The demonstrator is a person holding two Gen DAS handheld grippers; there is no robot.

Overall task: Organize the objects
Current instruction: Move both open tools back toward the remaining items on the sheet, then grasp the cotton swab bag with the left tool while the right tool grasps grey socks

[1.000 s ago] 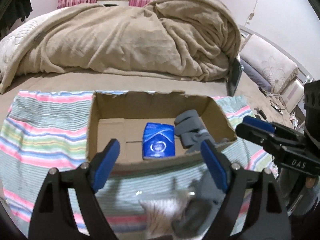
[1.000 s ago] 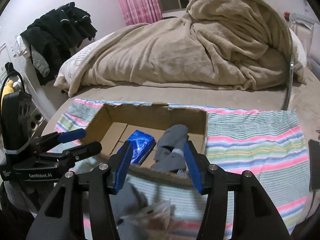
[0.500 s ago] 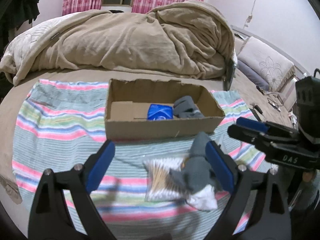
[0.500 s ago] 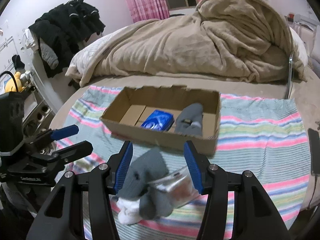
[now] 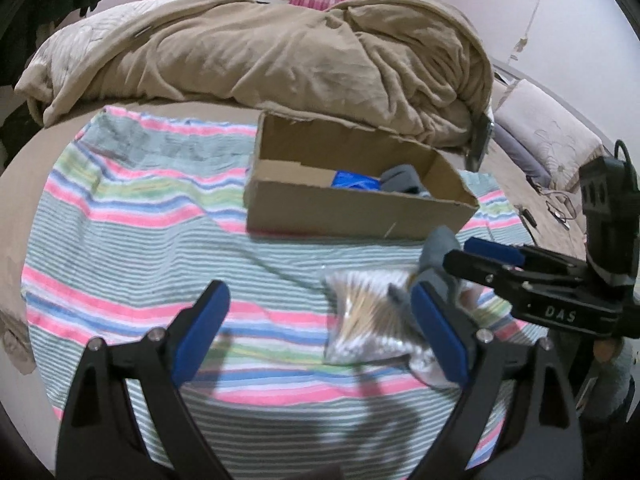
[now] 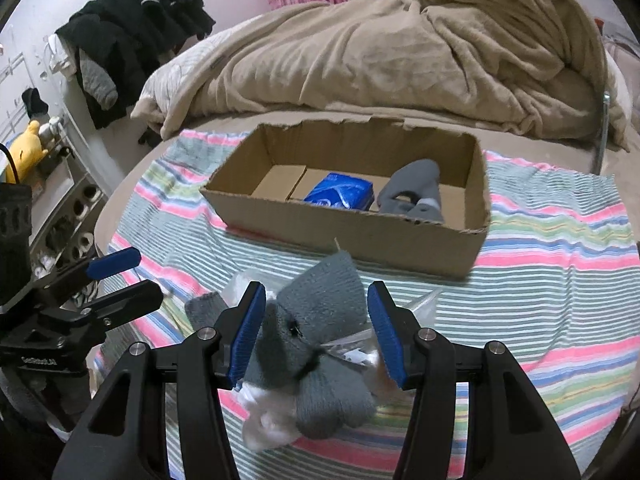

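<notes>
An open cardboard box [image 6: 360, 236] [image 5: 344, 216] stands on a striped cloth on the bed. It holds a blue packet [image 6: 340, 196] [image 5: 354, 181] and a grey sock [image 6: 416, 188] [image 5: 402, 179]. In front of it lie a grey sock pair [image 6: 316, 332] [image 5: 436, 252] and a clear bag of cotton swabs [image 5: 368, 316]. My right gripper [image 6: 316, 332] is open, its pads either side of the sock pair. My left gripper [image 5: 320, 332] is open and empty, with the swab bag by its right finger.
A beige blanket [image 5: 280, 52] is heaped behind the box. The striped cloth [image 5: 132, 232] covers the near bed. Dark clothes [image 6: 132, 32] hang at the left, with shelves and a yellow toy [image 6: 24, 148] below. Pillows [image 5: 548, 140] lie at the right.
Both grippers have pulled back from the box toward me. The sock pair and swab bag, blurred at the frame bottom before, now lie between the fingers. The box contents have not moved.
</notes>
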